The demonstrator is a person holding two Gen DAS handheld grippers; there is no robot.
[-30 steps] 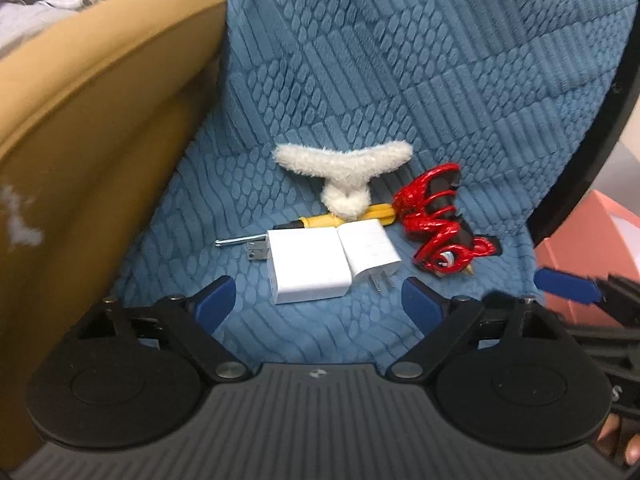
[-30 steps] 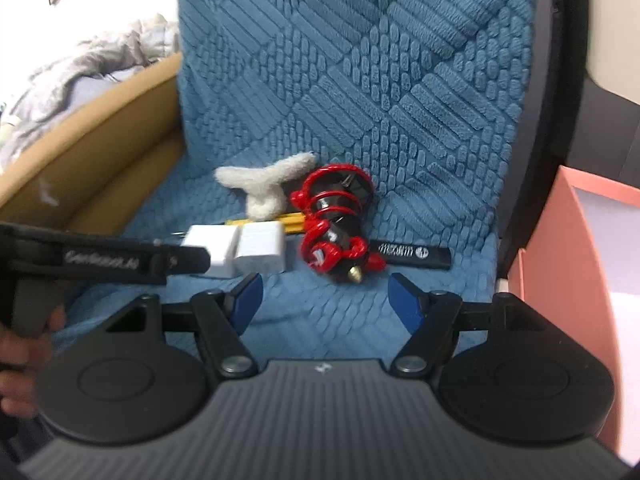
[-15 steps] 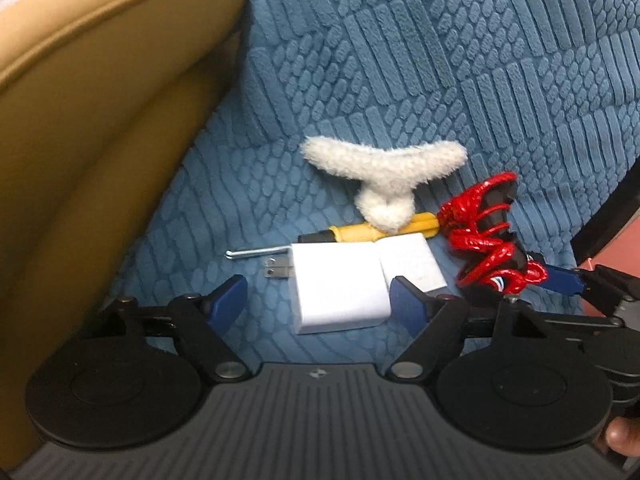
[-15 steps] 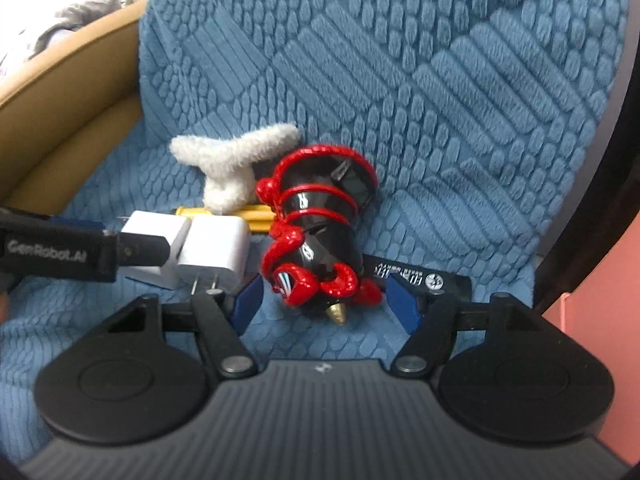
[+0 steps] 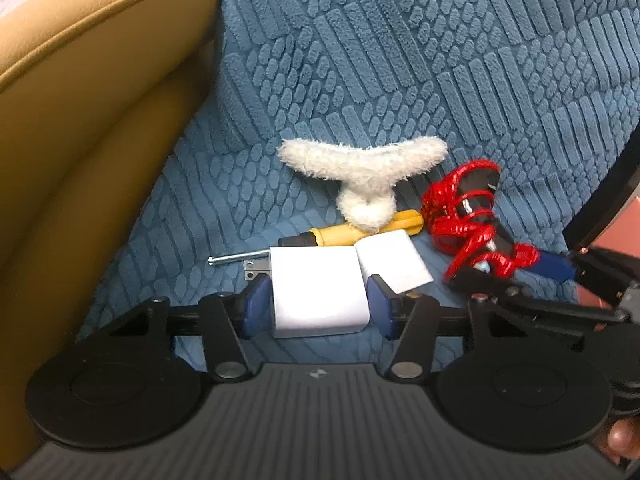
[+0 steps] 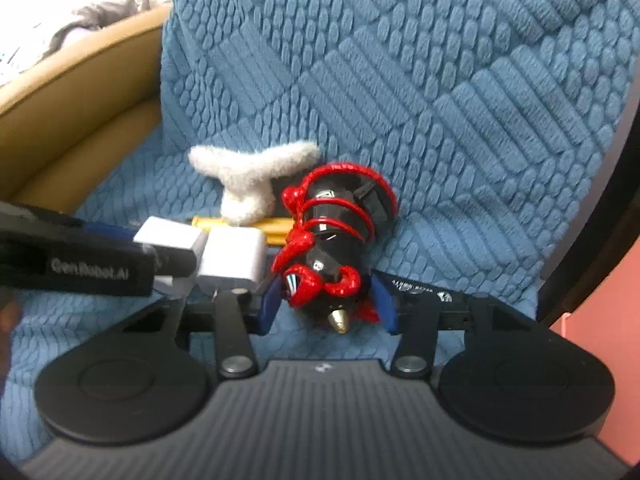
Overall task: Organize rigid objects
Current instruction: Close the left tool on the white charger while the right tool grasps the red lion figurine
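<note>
- a blue textured seat cover (image 5: 400,60) drapes over the chair and carries all the small things; a tan leather armrest (image 5: 80,120) runs along its left edge.
- the left gripper (image 5: 318,300) has just been closing; its blue fingers (image 5: 256,300) sit on either side of the larger white charger (image 5: 318,292), and the pads look to be touching its two flanks.
- the larger white charger lies flat near the front of the seat, metal prongs pointing toward the armrest side.
- a smaller white charger (image 5: 390,260) lies just beside it on the right, touching or nearly so.
- a yellow-handled screwdriver (image 5: 344,234) lies behind both chargers, its metal shaft pointing left.
- a fluffy white hair clip (image 5: 360,168) rests behind the screwdriver, its lower lobe overlapping the yellow handle.
- the right gripper (image 6: 326,304) has also just been closing; its fingers (image 6: 268,304) bracket the lower end of the black car charger wound with red cord (image 6: 332,240), pads at or very near its sides.
- that car charger lies right of the small white charger, its brass tip pointing toward the front edge of the seat.
- a flat black strip with white print (image 6: 420,290) lies on the seat just beside the car charger, partly behind the right finger.
- a pink box (image 6: 600,340) stands off the right edge of the seat.
</note>
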